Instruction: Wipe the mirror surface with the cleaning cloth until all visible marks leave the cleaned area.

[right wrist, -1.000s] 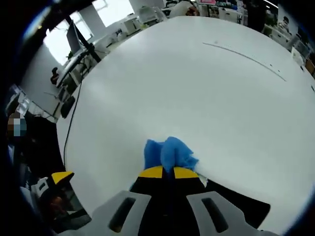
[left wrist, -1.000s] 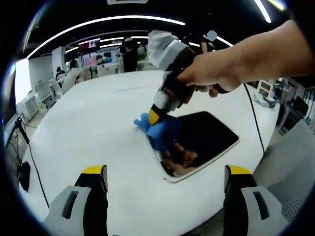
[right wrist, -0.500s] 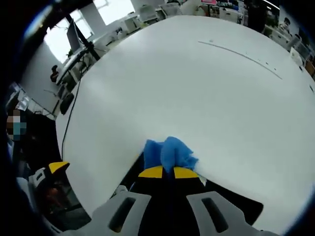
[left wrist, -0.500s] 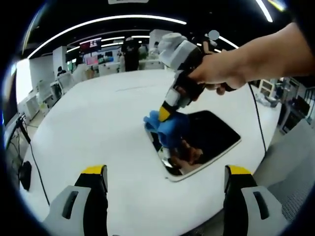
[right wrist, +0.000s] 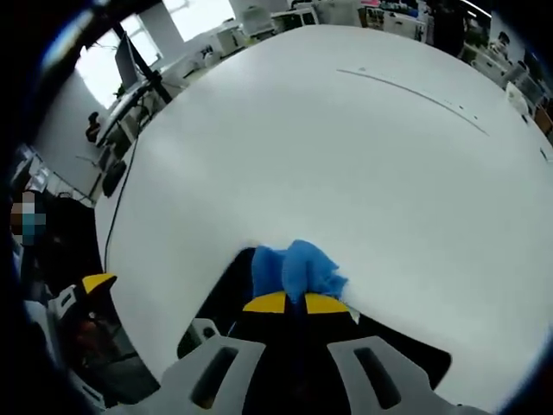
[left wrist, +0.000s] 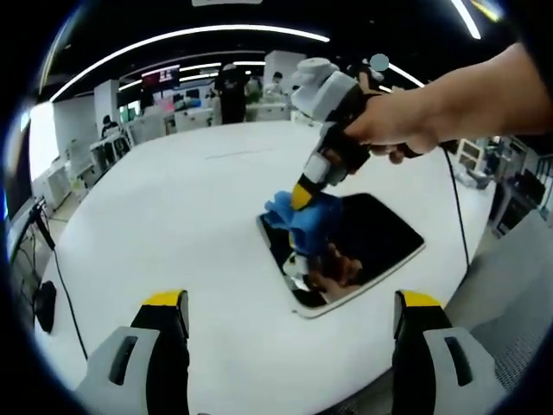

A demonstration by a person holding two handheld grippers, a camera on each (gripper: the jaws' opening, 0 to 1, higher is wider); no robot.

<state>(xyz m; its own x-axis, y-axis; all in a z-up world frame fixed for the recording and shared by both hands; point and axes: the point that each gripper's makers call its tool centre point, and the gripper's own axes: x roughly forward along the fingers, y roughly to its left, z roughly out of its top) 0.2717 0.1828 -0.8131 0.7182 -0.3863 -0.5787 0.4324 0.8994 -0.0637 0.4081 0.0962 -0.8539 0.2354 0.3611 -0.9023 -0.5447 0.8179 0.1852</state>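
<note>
— Where is the cloth (left wrist: pixel 304 223) sitting?
— On the mirror (left wrist: pixel 371 242), near its far-left edge; the right claw (right wrist: pixel 289 303) is pinching it and pressing it onto the glass.
— And the mirror?
— It is lying flat on the white table (left wrist: pixel 164 225).
— The left claw (left wrist: pixel 289 346)?
— It is hanging spread wide over the table, gripping nothing.

A dark, rounded-corner mirror (left wrist: pixel 363 246) lies flat on the white table (left wrist: pixel 173 225), right of centre. A bunched blue cleaning cloth (left wrist: pixel 307 226) presses on its far-left part, pinched in the right claw (left wrist: pixel 302 197).
</note>
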